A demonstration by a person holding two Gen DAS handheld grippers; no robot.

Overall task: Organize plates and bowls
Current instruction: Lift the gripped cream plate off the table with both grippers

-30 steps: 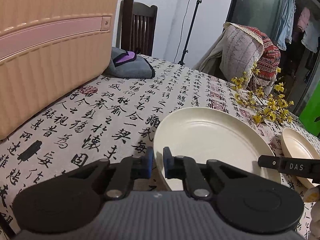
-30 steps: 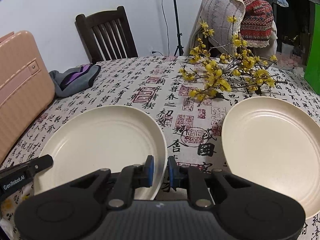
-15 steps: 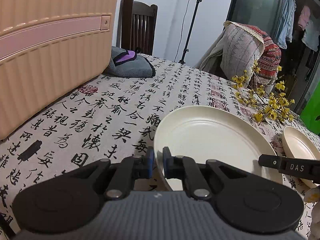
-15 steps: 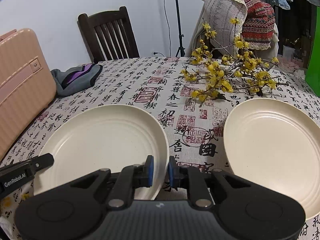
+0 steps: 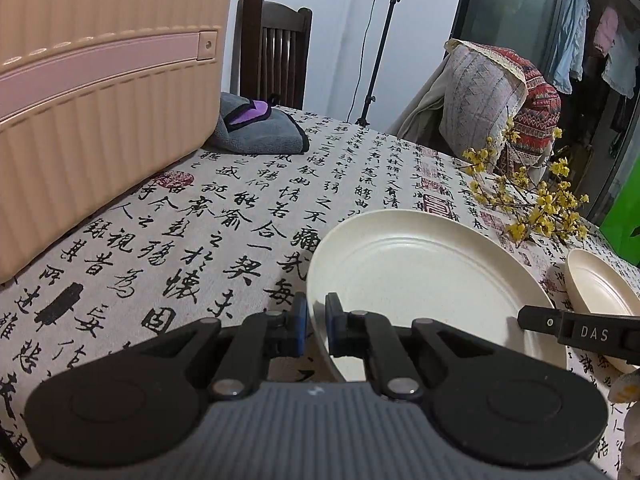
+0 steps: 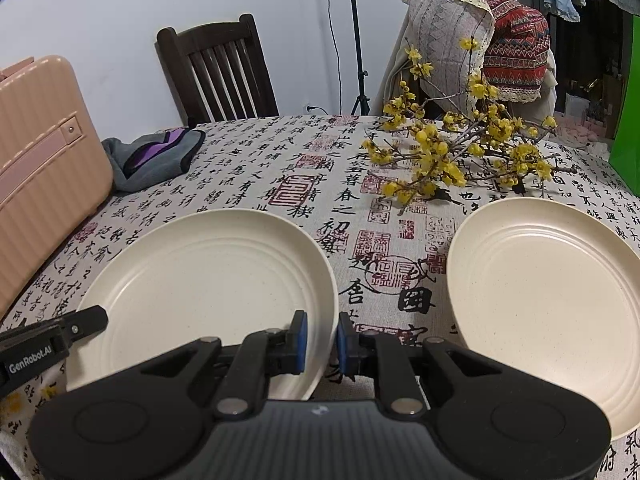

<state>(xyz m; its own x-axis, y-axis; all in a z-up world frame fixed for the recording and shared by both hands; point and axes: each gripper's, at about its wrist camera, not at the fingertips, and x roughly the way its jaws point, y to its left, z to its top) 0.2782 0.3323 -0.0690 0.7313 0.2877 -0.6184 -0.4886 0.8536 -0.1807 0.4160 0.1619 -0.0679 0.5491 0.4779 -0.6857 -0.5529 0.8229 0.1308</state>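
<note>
Calligraphy-printed cloth covers the table (image 6: pixel 320 152) beneath you, black characters and red seals running to the far edge. Lowest in each frame, your left gripper (image 5: pixel 316 330) pinches the near left rim of the left plate (image 5: pixel 420 276), and your right gripper (image 6: pixel 322 340) pinches that same plate's right rim, blue pads pressed on the edge. In the right wrist view the plate fills the lower left, with the second plate (image 6: pixel 548 292) lying flat on the cloth at lower right, apart from it. Beyond the plates, a spray of yellow blossom branches (image 6: pixel 452 152) lies across the cloth at right centre. At the left edge a pink ribbed suitcase (image 5: pixel 100 92) stands on the table, a folded grey and purple cloth (image 5: pixel 260 130) just beside it. Farther back you see a dark wooden chair (image 6: pixel 216 72), a light stand (image 6: pixel 354 36) against the white wall, and a chair draped with patterned throws (image 6: pixel 480 36) at upper right.
</note>
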